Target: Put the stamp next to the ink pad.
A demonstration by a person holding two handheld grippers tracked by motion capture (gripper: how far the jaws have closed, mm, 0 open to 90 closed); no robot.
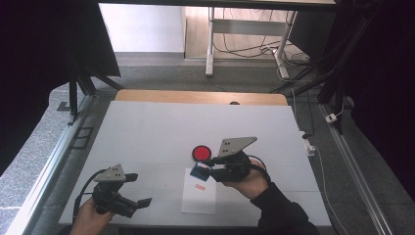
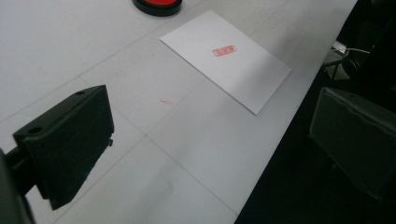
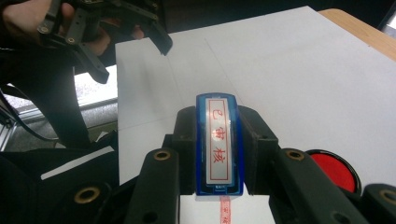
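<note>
A blue stamp (image 1: 199,171) with a white label of red characters (image 3: 218,144) sits between the jaws of my right gripper (image 1: 204,166), which is shut on it just above the far end of a white paper sheet (image 1: 199,198). The sheet bears a red printed mark (image 1: 198,186), also seen in the left gripper view (image 2: 224,50). A round red ink pad (image 1: 201,152) lies just beyond the sheet. My left gripper (image 1: 139,189) is over the near left of the table, left of the sheet, jaws wide open with nothing between them (image 2: 210,149).
The white table top (image 1: 171,127) has a wooden strip (image 1: 195,96) along its far edge. The near edge runs close under the left gripper (image 2: 261,163). Desk legs and cables (image 1: 254,49) stand on the floor beyond the table.
</note>
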